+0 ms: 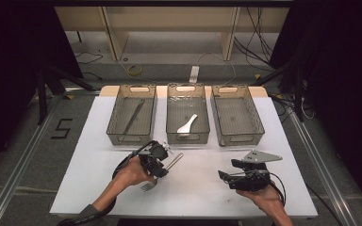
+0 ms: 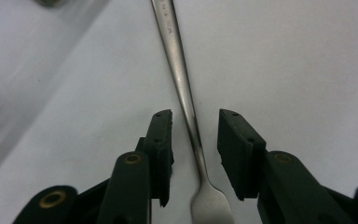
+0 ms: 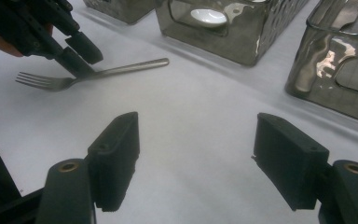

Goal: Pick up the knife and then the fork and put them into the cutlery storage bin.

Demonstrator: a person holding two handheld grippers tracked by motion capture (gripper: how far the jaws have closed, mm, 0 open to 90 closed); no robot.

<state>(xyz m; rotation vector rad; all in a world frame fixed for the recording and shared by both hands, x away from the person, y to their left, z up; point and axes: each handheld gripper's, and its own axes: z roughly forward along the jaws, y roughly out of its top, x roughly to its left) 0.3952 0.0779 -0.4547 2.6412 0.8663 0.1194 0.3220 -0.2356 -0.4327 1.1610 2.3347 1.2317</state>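
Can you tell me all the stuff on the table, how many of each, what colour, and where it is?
bins: 3, smoky see-through grey, in a row along the far side of the table.
dark utensil: 1, dark grey, lying in the left bin; too small to tell what kind.
spoon: 1, white, in the middle bin.
fork: 1, silver, flat on the table near the left front, between the left gripper's jaws.
table cover: 1, white, over the tabletop.
left gripper: 1, black, open, straddling the fork's handle.
right gripper: 1, black, open, over bare table at the right front.
hands: 2, one holding each gripper.
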